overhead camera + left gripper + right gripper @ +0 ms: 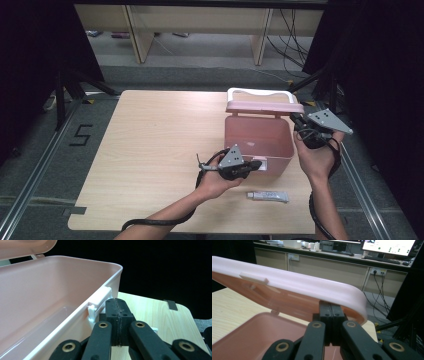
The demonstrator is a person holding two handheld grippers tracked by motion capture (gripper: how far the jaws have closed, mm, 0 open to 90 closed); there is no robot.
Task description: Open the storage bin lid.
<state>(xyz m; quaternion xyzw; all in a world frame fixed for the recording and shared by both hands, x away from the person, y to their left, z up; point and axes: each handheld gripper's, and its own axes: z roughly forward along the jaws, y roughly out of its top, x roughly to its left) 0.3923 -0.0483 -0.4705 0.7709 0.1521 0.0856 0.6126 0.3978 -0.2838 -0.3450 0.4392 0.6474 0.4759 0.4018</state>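
Spreading across the middle of the high view, a pale wood-grain tabletop (150, 150) stands on grey carpet, with a black "5" mark (81, 135) on the floor at left and dark curtains along both side edges. Light wooden furniture legs (137, 32) and loose cables (290, 35) fill the upper part of the frame.

Right of centre on the tabletop sits a pink box (257, 142), its lid (264, 106) raised and carrying a white handle (260, 93). The left hand-held gripper (255, 165) is at the box's near wall, by the white latch (100, 301); in the left gripper view its jaws are pressed together with nothing between them, just beside that latch. A small white tube (268, 196) lies on the tabletop near the bottom edge, below the box.

The right hand-held gripper (300, 122) is at the lid's right end. In the right gripper view its jaws are closed together, their tips right under the lid's rim (347, 298); whether they touch it I cannot tell. Beyond, a bench with monitors (387, 245) and wall sockets (378, 271) crosses the upper right.
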